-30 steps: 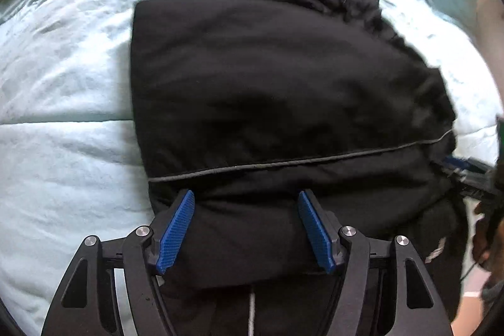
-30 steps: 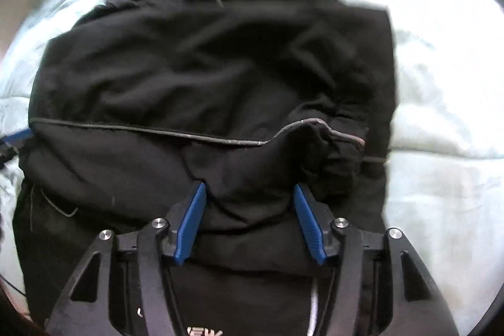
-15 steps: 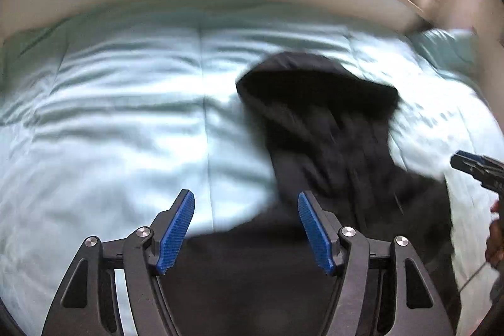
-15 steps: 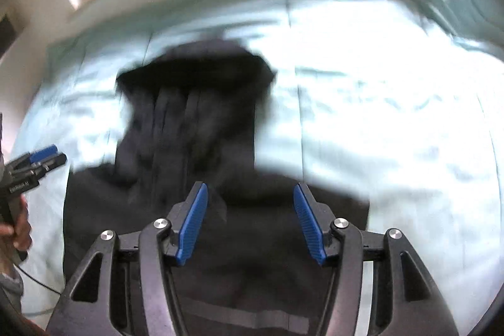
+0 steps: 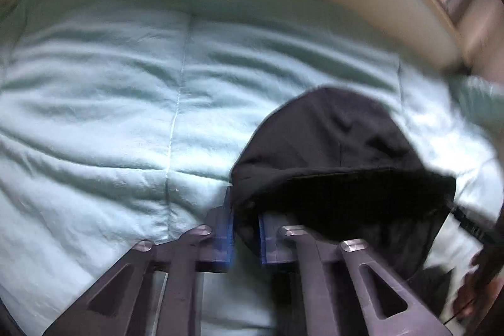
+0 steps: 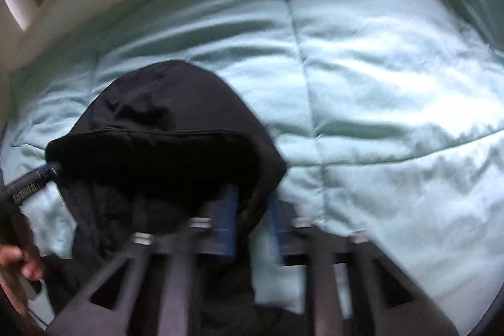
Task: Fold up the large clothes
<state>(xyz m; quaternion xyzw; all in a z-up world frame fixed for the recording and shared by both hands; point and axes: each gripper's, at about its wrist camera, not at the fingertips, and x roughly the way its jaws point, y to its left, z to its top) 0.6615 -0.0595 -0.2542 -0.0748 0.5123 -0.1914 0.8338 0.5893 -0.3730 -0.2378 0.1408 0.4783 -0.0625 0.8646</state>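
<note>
Two grippers clamped on black hooded jacket's folded edge, mid-fold.
Left gripper (image 5: 245, 229) and right gripper (image 6: 252, 225) grasp jacket (image 5: 340, 166); hood lies far on bed (image 5: 110, 115), unfolded.

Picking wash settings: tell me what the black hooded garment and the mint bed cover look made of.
Black hooded garment: looks like matte woven or fleece-backed fabric, soft and limp, no sheen, with a stitched hem edge; the exact fibre is unclear. Mint bed cover: looks like a padded quilt with a smooth, slightly glossy shell, with stitched seam lines and puffy ripples. The left gripper and right gripper pinch the garment.
</note>
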